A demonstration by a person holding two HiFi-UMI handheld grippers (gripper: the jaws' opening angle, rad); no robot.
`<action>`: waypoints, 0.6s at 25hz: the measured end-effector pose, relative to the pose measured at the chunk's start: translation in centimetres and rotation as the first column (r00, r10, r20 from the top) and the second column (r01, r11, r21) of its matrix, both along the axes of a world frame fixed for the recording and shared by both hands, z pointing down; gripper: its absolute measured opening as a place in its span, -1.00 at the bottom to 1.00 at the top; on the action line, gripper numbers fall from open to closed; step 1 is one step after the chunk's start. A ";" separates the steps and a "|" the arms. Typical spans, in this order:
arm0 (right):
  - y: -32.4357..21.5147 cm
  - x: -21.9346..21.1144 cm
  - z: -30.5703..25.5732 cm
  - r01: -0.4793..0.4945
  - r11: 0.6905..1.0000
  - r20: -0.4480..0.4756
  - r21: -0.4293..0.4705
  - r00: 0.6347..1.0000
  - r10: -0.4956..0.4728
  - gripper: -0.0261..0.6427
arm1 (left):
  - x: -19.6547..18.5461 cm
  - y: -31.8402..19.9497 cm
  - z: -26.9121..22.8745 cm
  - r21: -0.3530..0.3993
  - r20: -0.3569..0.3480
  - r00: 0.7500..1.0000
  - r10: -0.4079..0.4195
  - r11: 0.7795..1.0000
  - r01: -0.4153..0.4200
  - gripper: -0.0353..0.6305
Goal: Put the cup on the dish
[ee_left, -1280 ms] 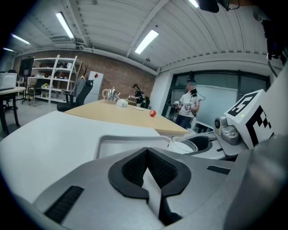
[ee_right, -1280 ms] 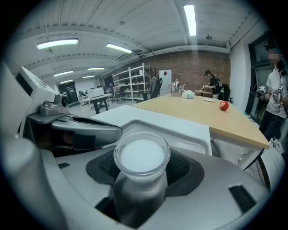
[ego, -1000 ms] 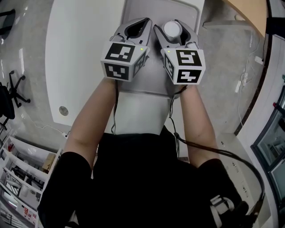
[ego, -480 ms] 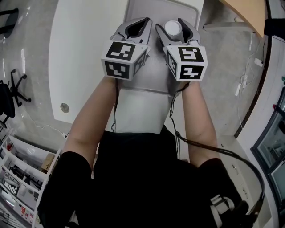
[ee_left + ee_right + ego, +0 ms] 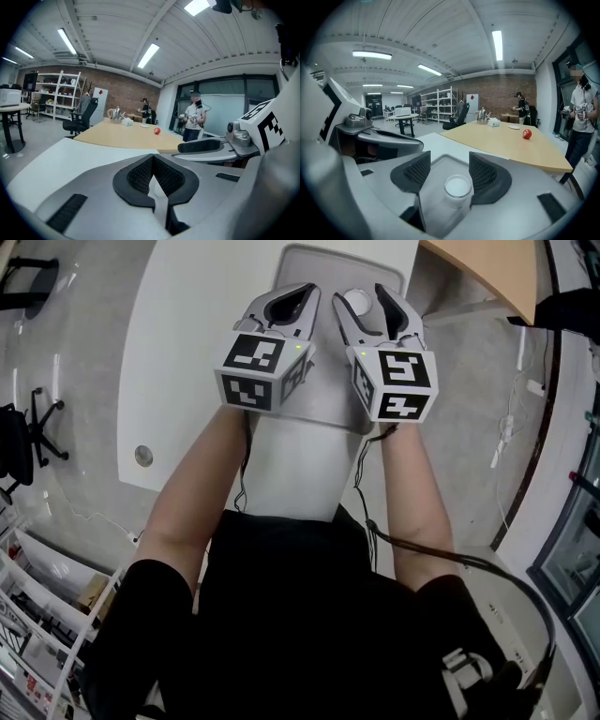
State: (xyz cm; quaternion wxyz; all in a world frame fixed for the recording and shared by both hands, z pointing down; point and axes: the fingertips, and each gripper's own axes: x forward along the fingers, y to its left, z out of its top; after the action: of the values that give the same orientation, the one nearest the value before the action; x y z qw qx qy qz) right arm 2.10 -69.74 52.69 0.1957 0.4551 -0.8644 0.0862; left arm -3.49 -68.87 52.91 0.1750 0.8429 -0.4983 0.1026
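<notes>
My right gripper (image 5: 360, 292) has its jaws spread wide with the cup (image 5: 353, 306) standing between them. In the right gripper view the cup (image 5: 458, 187) sits upright on the grey floor of the dish (image 5: 440, 164), with a clear gap on its left side. On the right I cannot tell whether the pad just brushes it. Either way I have no squeeze on it.

My left gripper (image 5: 153, 161) is empty, its tips pressed together. It hovers over the dish (image 5: 323, 390) beside the right one, above the white bench (image 5: 187, 352).

I judge the placing as good as done, since the cup looks to rest on the dish by its own weight. What remains is to draw my right gripper back without knocking it.
</notes>
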 end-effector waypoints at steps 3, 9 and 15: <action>1.7 0.6 -2.5 -0.006 0.999 0.022 0.041 1.000 0.005 -0.18 | 0.7 1.4 -2.4 0.035 0.007 1.000 -0.001 0.999 0.000 -0.88; 5.9 2.6 -7.8 -0.069 0.989 0.057 0.129 0.996 0.062 -0.77 | 2.6 5.3 -7.0 0.092 0.001 1.000 0.004 0.996 -0.004 -0.88; 11.2 4.3 -11.4 -0.065 0.981 0.092 0.184 0.995 0.049 -0.88 | 5.2 10.2 -10.1 0.136 -0.006 1.000 0.012 0.991 -0.011 -0.88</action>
State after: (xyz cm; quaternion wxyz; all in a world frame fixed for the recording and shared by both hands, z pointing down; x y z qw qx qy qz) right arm 6.36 -58.55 41.33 0.1119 0.4919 -0.8629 0.0301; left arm 1.72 -58.62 42.77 0.1185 0.8562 -0.4985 0.0664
